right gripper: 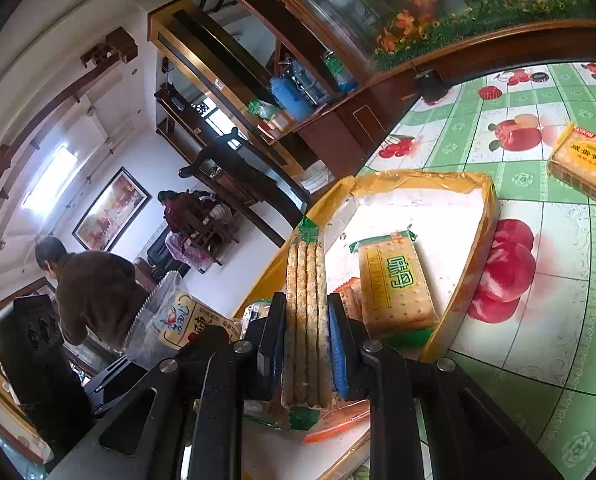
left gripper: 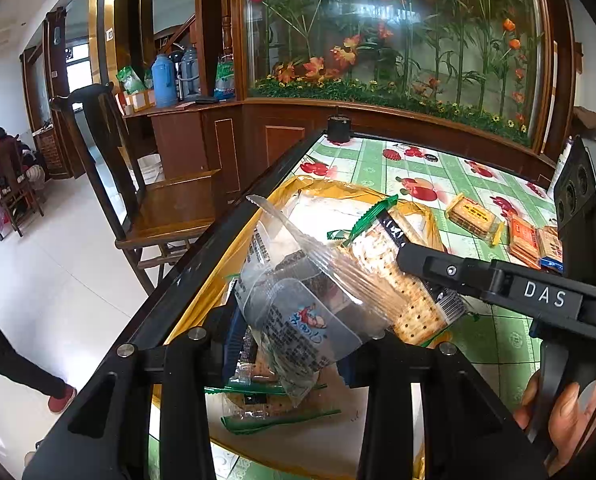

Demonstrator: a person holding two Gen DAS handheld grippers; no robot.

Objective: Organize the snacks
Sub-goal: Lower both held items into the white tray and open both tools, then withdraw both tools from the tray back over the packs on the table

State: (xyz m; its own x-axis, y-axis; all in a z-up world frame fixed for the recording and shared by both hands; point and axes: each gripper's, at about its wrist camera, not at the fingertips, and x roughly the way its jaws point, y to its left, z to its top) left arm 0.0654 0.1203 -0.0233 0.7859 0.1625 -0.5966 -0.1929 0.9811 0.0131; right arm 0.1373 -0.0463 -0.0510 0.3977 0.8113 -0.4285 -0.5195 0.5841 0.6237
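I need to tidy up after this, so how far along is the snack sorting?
Partly done. A green-ended cracker pack already lies in the yellow-rimmed tray. In hand: the left gripper holds a clear-wrapped snack, and the right gripper clamps a cracker pack on edge, both over the tray. Left: a yellow pack and orange packs lie out on the tablecloth.

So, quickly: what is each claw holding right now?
Left claw: closed on a clear snack packet.
Right claw: closed on a green-ended cracker pack.
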